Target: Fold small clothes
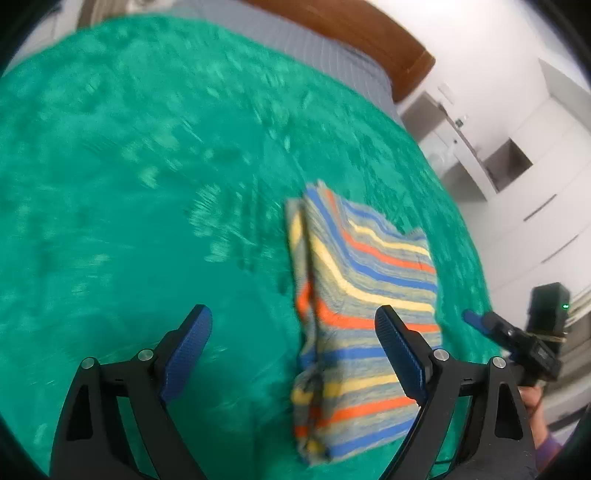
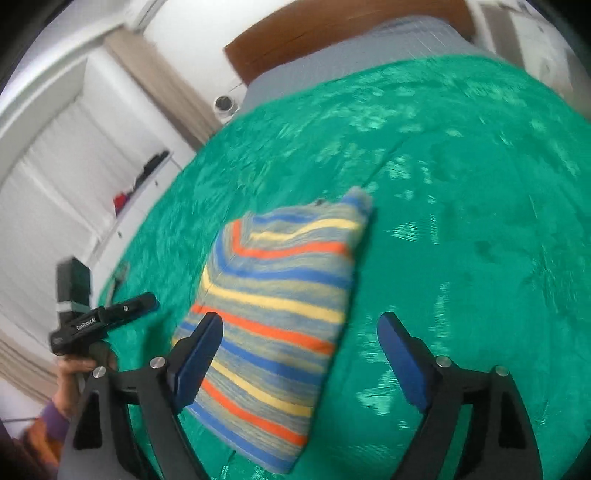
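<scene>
A: What does the striped garment [image 1: 364, 302] look like?

B: It's knitted, with blue, yellow and orange bands on a grey ground, folded into a thick oblong packet. In the left wrist view a doubled fold edge runs down its left side, with some dark threads near the close end.

A: Where is it lying?

B: Flat on the green blanket [image 1: 129, 192], in the near right part of the bed, not far from the blanket's right edge.

A: Any room around it?

B: Open blanket stretches far and left of it. Beyond lie a grey mattress strip [image 1: 314, 40] and a brown headboard [image 1: 369, 33].

A: Its long axis?

B: It runs near to far, leaning slightly.

A: And the tools?

B: The left gripper [image 1: 293, 325] is spread wide and holds nothing. The right gripper [image 2: 301, 330] is wide too, also empty, its left finger over the garment's near corner; touching or not, I cannot tell
</scene>
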{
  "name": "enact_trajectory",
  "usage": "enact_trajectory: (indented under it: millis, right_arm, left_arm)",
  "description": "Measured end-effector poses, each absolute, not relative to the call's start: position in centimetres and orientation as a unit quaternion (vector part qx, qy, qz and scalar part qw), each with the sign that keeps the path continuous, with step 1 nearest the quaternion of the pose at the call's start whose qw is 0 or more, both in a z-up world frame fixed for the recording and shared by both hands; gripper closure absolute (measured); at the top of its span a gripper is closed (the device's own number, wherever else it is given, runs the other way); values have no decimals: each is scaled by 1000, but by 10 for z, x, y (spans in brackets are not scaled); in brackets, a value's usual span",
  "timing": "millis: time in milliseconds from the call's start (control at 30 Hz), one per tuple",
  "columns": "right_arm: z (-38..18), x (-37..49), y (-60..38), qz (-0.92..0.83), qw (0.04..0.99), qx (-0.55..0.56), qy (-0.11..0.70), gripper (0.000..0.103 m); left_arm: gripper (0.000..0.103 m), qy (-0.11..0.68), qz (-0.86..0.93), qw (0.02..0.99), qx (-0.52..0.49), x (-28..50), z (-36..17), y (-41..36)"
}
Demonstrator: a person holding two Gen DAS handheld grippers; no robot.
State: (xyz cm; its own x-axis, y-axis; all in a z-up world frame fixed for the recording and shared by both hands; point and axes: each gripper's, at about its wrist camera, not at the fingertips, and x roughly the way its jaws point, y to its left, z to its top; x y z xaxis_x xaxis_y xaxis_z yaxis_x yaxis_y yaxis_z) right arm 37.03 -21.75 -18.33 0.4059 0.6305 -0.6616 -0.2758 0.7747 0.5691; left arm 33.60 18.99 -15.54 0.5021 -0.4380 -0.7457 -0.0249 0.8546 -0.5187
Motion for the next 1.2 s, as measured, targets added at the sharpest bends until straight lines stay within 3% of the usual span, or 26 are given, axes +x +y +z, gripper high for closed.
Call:
enact_trajectory:
  millis: [200, 233, 267, 300, 367, 500, 667, 733, 800, 833, 867, 900, 933, 967, 1033, 1200]
  right_arm:
    - [-233, 409, -205, 296, 746, 298, 518, 18]
    - [-243, 412, -198, 301, 732, 313, 525, 18]
    - [-252, 414, -187, 298, 729, 320, 526, 24]
    - [-252, 414, -179, 299, 736, 312, 521, 32]
    - [-246, 413, -154, 289, 758, 248, 529, 69]
    - [-195, 378, -107, 257, 845, 46, 467, 76]
    - [-134, 351, -106, 292, 874, 47, 385, 77]
    - [-118, 354, -110, 302, 876, 72, 370, 77]
    - [-117, 366, -110, 302, 871, 97, 374, 74]
    - [-121, 372, -113, 295, 869, 105, 384, 67]
    - [-128, 378, -117, 280, 866, 106, 400, 52]
    - [-135, 383, -121, 256, 867, 95, 418, 39]
    - [-144, 383, -127, 227, 869, 79, 432, 17]
    - [-148, 382, -132, 211, 871, 71, 437, 13]
    - [-154, 367, -144, 186, 878, 53, 438, 12]
    - [-145, 328, -171, 156, 892, 12, 424, 10]
  left_arm:
    - [20, 530, -144, 815, -184, 372, -182, 138]
    - [37, 530, -147, 816, -180, 374, -182, 132]
    - [71, 533, -161, 811, -179, 376, -185, 125]
    - [82, 542, -168, 804, -179, 377, -188, 118]
    - [87, 532, -151, 816, -165, 372, -185, 113]
    - [87, 492, -147, 845, -151, 349, -158, 116]
    - [87, 421, -153, 883, -143, 325, -96, 130]
    - [82, 407, -149, 891, -132, 328, -80, 132]
    - [63, 414, -125, 896, -102, 338, -81, 127]
    - [40, 420, -94, 900, -71, 340, -86, 123]
    - [26, 422, -73, 902, -52, 338, -91, 120]
    - [25, 420, -47, 906, -30, 332, -94, 119]
    - [22, 415, -31, 909, -17, 324, -96, 118]
    - [15, 406, -18, 914, -4, 314, -96, 116]
    - [7, 397, 4, 918, 11, 297, -93, 116]
    - [3, 374, 28, 927, 13, 266, -73, 112]
